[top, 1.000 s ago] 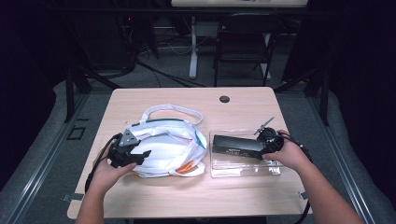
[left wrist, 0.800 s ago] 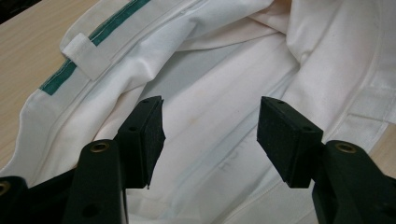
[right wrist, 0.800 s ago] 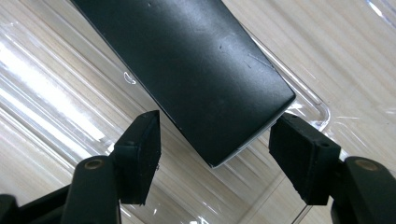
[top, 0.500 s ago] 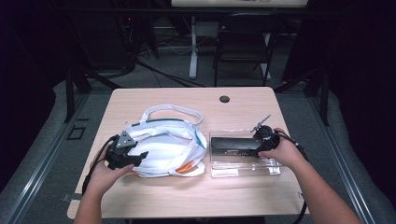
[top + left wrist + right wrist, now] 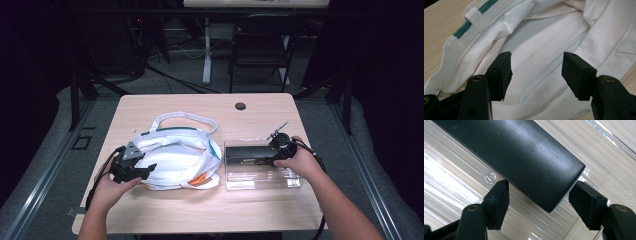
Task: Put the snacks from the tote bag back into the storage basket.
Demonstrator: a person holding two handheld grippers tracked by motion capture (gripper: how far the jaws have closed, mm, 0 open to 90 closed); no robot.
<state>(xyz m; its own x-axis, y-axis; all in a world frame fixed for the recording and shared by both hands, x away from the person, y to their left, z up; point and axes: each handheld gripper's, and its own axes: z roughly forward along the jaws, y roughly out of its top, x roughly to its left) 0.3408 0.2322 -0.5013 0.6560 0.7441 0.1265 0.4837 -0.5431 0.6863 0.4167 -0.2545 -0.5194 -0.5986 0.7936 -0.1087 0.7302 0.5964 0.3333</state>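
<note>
While my left gripper gapes over the crumpled white cloth bag, my right gripper brackets, unclosed, the long black box's end, seemingly in the clear plastic tray beside the bag, ready to grasp.

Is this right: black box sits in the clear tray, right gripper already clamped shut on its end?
Not quite. The right gripper is open: the right gripper view shows its jaws straddling the end of the black box with gaps on both sides. The box does sit in the clear tray.
</note>
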